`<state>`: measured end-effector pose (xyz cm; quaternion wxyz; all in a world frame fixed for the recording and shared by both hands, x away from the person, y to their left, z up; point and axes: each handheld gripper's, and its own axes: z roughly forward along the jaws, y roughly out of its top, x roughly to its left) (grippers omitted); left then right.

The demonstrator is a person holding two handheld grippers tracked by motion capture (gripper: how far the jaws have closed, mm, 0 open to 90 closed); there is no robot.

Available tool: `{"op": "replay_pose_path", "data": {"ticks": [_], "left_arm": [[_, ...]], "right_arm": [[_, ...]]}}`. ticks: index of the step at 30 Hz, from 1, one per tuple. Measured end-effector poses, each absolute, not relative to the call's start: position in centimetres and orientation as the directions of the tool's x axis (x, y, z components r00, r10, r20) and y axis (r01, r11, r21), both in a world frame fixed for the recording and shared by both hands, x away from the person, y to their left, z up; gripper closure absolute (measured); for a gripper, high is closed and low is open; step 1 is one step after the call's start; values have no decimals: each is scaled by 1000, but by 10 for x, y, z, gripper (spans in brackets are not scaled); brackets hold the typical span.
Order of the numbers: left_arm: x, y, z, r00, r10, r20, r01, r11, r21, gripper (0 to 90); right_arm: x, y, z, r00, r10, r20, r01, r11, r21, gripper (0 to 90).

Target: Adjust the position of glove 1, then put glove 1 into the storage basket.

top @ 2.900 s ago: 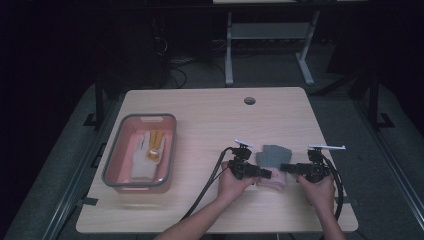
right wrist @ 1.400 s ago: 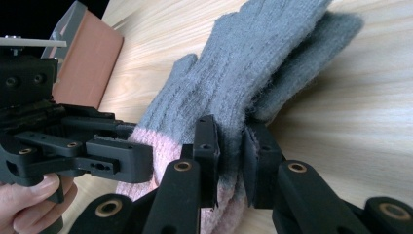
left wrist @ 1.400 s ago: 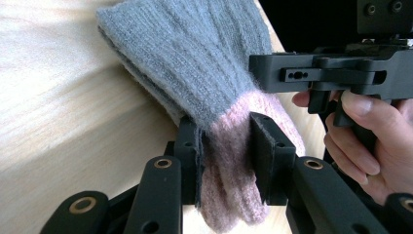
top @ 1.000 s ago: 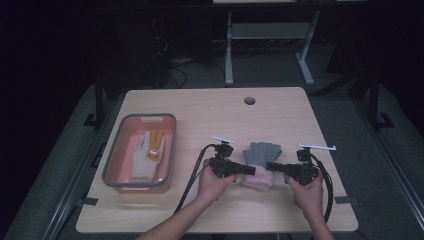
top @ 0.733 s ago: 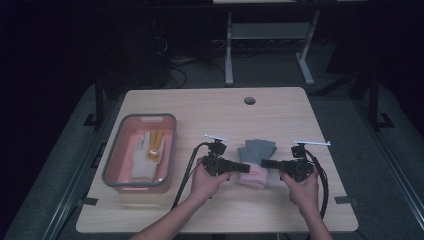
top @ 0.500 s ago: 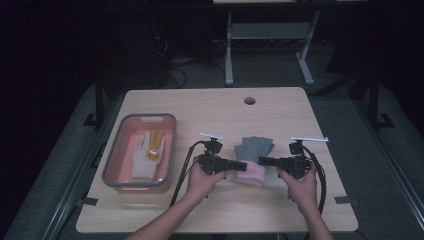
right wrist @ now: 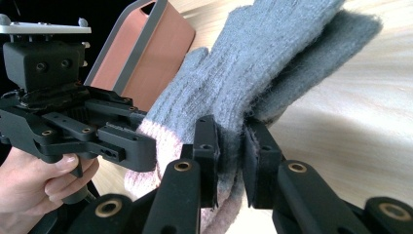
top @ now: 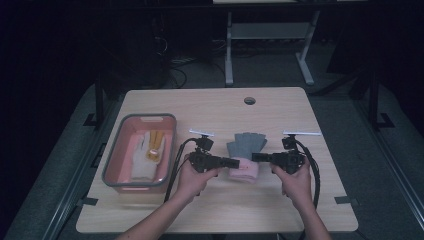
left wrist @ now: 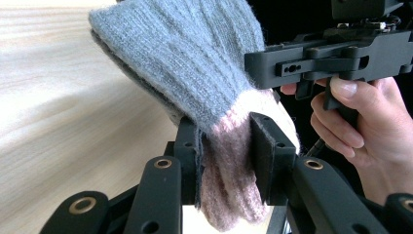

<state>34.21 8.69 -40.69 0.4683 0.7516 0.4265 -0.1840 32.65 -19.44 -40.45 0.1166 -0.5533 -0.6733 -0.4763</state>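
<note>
High view: the left gripper and right gripper face each other above the table, each clamped on the grey-and-pink glove held between them. Beside them stands a pink bin holding gloves.

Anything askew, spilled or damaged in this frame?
Nothing stands out. Both grippers, left and right, pinch the grey knit gloves with pink cuffs; the pink plastic tray sits squarely on the table.
</note>
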Motion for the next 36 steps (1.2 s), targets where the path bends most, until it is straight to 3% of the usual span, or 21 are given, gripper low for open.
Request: {"op": "replay_pose_path", "data": {"ticks": [36], "left_arm": [[342, 125, -385, 581, 481, -656, 797, -174, 578, 672]], "right_arm": [[342, -158, -383, -411, 610, 678, 851, -10, 525, 777]]}}
